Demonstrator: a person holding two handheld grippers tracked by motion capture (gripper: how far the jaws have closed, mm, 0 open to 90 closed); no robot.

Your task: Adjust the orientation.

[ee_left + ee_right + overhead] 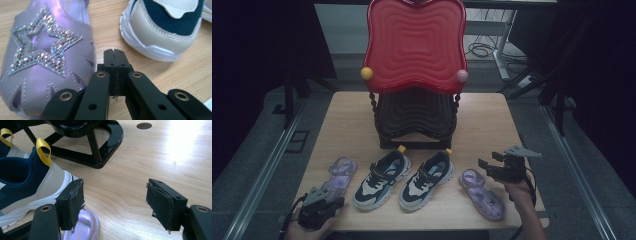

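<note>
Four small shoes lie in a row near the table's front edge. A purple sandal [339, 176] with a glitter star [42, 50] lies at the left. Two navy-and-cream sneakers [382, 179] [427, 180] sit in the middle, and a second purple sandal [482, 192] lies at the right. My left gripper [326, 197] [115, 56] is shut with nothing between its jaws, just beside the left sandal's toe. My right gripper [489, 165] [115, 202] stands open above the heel of the right sandal [83, 225], next to a sneaker's heel [32, 182].
A black shoe rack [414, 117] with a red wavy top shelf [414, 42] stands at the table's middle back; its base [95, 142] lies just beyond the right gripper. Bare wooden table [492, 125] spreads on both sides of the rack.
</note>
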